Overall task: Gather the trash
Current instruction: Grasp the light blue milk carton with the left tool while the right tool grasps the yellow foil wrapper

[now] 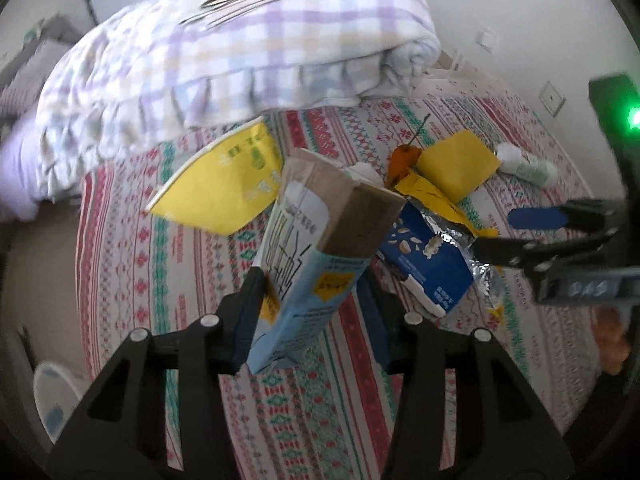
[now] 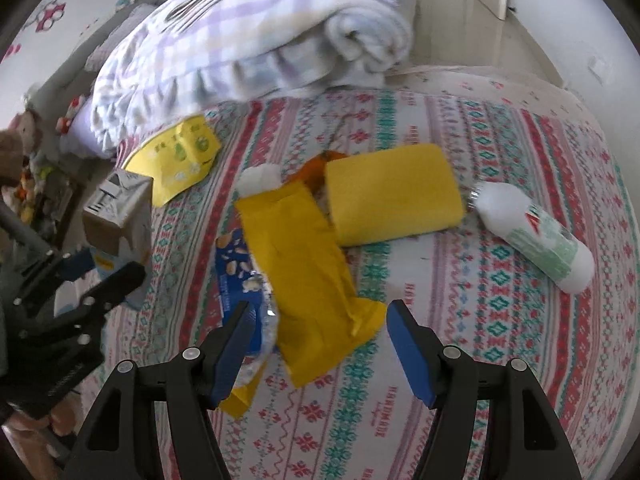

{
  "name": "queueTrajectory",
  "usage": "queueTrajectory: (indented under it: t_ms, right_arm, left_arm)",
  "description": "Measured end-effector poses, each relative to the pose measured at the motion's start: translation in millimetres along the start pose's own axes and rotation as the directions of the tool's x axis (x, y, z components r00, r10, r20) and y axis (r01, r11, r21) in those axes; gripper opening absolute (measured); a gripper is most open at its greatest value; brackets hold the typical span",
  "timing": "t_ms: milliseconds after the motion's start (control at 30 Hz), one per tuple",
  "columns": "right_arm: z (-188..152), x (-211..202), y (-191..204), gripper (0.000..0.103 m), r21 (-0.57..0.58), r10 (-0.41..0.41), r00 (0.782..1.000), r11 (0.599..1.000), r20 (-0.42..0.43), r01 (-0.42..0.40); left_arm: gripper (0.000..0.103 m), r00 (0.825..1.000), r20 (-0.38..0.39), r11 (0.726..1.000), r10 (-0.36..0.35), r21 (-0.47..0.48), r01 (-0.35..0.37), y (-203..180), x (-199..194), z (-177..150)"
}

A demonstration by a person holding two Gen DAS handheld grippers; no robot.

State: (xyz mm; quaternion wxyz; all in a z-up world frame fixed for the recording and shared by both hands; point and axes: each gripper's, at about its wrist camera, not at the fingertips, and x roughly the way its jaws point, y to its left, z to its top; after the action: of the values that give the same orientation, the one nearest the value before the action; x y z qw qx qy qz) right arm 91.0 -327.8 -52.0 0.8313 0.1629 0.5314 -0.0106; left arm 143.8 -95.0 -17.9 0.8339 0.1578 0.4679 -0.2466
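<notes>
Jaws, left: the left gripper [image 1: 310, 300] is pinching a light-blue carton [image 1: 308, 248], lifted off the bed with its torn brown top pointing away from the jaws.
Jaws, right: the right gripper [image 2: 318, 344] is spread wide and holds nothing, hanging just over the near end of a yellow wrapper [image 2: 308, 280].
Trash ahead of the right jaws: the yellow wrapper runs forward between the fingers; a blue foil snack bag [image 2: 240, 280] lies partly under it, touching the left finger's side.
Farther ahead: a yellow sponge-like block [image 2: 392, 196], orange peel [image 2: 316, 168] just beyond the wrapper, and a wad of white tissue [image 2: 260, 178].
Right of the right jaws: a white bottle [image 2: 536, 232] lying on its side, well apart from the pile.
Left of the pile: a yellow pouch [image 2: 176, 160] near a folded checked blanket [image 2: 256, 40].
Surface: a patterned bed sheet [image 2: 480, 320]; no bin is in view.
Step in hand: judged as one piece already collected by the left, the right about to take the next.
Next move calls for: lowering the right jaws onto the wrapper and pinching only its thin edge, without dragging the foil bag or bunching the sheet.
</notes>
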Motion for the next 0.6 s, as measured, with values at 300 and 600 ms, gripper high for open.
queueTrajectory:
  t_ms: [300,600]
  right_arm:
    - [6.7,16.0,15.7,0.063,-0.031,-0.024,1.000,0.999,0.000,0.024]
    - [8.5,0.4,15.4,0.016,-0.013,-0.005,0.997,1.000,0.073,0.006]
  left_arm:
    - [0.049,0.999,-0.017,0.990,-0.045,-0.132,0.042,25.2,-18.7,-18.0]
    - [0.049,0.997,0.006,0.975,-0.075,-0.209,0.074,48.7,-35.2,-23.1]
